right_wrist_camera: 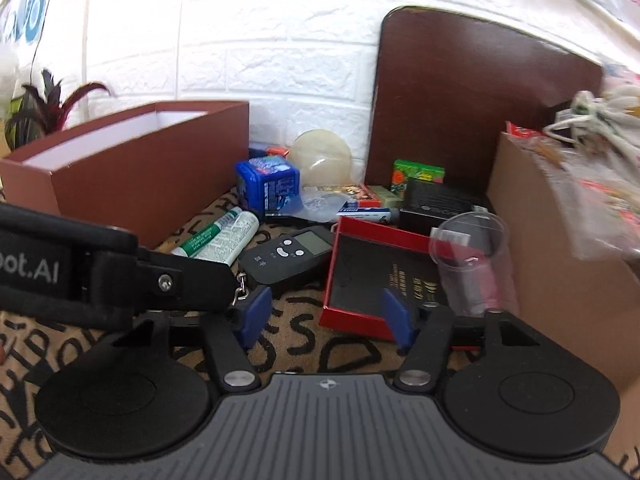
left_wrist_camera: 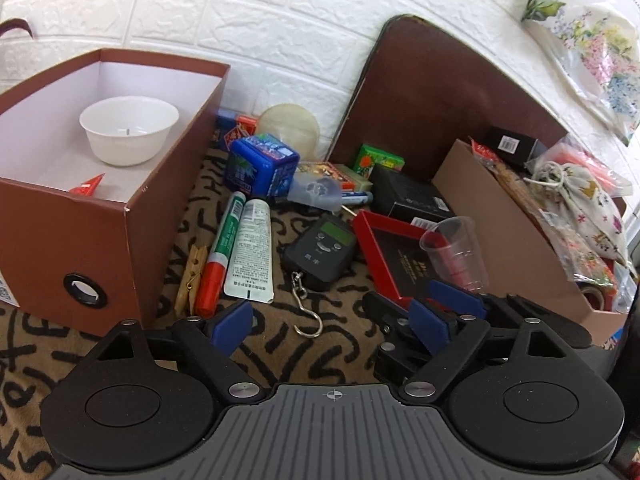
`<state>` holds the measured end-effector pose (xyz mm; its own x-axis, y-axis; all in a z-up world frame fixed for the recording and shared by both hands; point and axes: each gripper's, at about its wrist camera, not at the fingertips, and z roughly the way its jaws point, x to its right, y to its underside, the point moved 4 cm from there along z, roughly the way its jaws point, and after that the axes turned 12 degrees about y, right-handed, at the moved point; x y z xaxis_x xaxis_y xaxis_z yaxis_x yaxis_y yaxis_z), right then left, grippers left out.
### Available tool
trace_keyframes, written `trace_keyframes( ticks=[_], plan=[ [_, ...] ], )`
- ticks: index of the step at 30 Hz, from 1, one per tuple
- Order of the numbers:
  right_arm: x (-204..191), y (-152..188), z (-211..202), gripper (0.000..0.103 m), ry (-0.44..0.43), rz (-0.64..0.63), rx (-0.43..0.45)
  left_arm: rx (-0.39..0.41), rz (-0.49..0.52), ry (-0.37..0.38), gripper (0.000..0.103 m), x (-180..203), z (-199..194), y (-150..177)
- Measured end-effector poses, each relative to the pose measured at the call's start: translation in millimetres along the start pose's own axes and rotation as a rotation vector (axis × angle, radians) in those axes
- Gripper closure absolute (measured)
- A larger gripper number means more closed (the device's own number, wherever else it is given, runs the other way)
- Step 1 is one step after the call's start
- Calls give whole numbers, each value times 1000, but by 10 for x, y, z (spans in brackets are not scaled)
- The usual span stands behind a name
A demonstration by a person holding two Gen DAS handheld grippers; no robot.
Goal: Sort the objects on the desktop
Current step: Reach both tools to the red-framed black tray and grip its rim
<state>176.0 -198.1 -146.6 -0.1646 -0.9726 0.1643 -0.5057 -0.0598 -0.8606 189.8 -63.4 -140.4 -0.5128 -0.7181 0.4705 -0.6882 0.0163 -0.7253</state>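
Both tools low over the cluttered desk, pointing into the pile between the brown box on the left and the cardboard tray on the right.

Left tool: fingers spread wide, nothing between them. Straight ahead of its gap lies the black hanging scale, hook end nearest the tool, body farther off, long axis roughly in line with the tool's aim. Left of the scale, a white tube and a red-green marker lie side by side, both running away from the tool, near the box wall.

Right tool: fingers partly spread, no pads pressing on anything. Its right finger sits over the near edge of the red-rimmed lid; the lid's near left corner falls between the fingers, contact can't be confirmed. A clear plastic cup stands on the lid's right side, just ahead and right of this tool.

Key relation, my read: the red lid and cup lie directly in front of the right tool, so that hand is nearer; the scale is the left tool's nearest target. In the left wrist view the right tool crowds close beside the left one's right finger, so collision risk if both go in.

White bowl already in the brown box.
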Motion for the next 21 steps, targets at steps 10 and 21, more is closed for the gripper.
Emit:
trace_keyframes(
  ticks=[10,21],
  plan=[
    [-77,132,61,100,-103,0,-90,-45,-18,21,11,-23,53,46],
    [-310,380,-668,100,-350,-98,-153,-73,13,-1,12,47,-171,168]
  ],
)
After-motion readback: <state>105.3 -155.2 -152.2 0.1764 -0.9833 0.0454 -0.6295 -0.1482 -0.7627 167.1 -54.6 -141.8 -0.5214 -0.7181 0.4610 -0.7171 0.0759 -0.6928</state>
